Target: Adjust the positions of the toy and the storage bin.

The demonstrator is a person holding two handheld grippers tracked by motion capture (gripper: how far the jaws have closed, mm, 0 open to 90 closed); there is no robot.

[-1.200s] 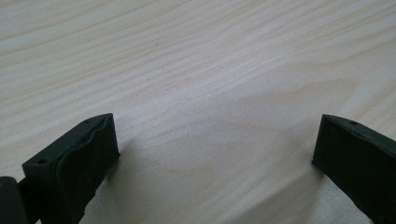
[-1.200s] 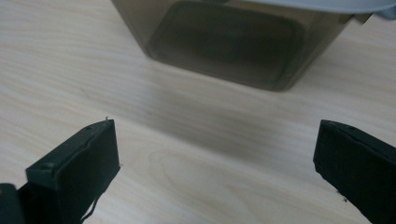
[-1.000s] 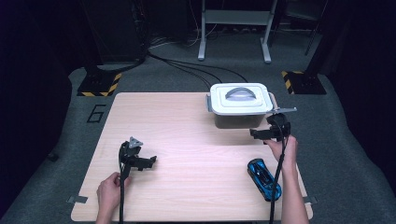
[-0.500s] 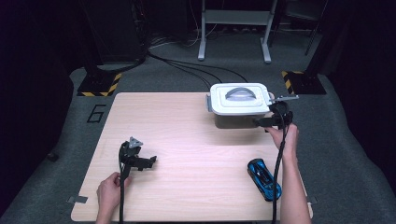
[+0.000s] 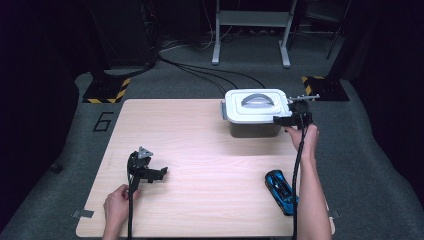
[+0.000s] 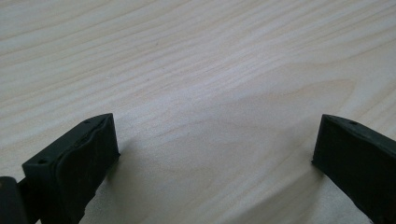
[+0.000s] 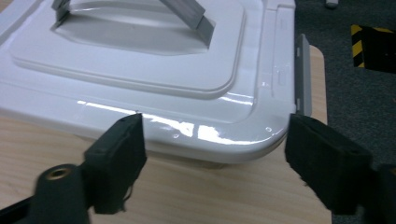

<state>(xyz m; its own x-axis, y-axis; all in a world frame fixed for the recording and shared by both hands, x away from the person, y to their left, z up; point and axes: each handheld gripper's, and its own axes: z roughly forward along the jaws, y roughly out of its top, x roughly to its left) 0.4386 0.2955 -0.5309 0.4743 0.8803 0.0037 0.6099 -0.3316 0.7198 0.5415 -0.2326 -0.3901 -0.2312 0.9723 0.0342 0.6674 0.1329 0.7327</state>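
Your left gripper (image 5: 159, 173) rests open and empty, well left of the lidded box (image 5: 255, 112). Your right gripper (image 5: 280, 120), jaws just narrowing, straddles the box's near right corner without gripping. Next, probably: close on the side latch (image 7: 302, 74).

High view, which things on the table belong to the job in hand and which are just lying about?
In the job:
- white lidded box
- right gripper, jaws just been closing at the box's lid corner

Lying about:
- blue toy car
- left gripper, open over bare table

Bright table (image 5: 200, 130), dark surrounds; lid (image 7: 140, 70) glare.
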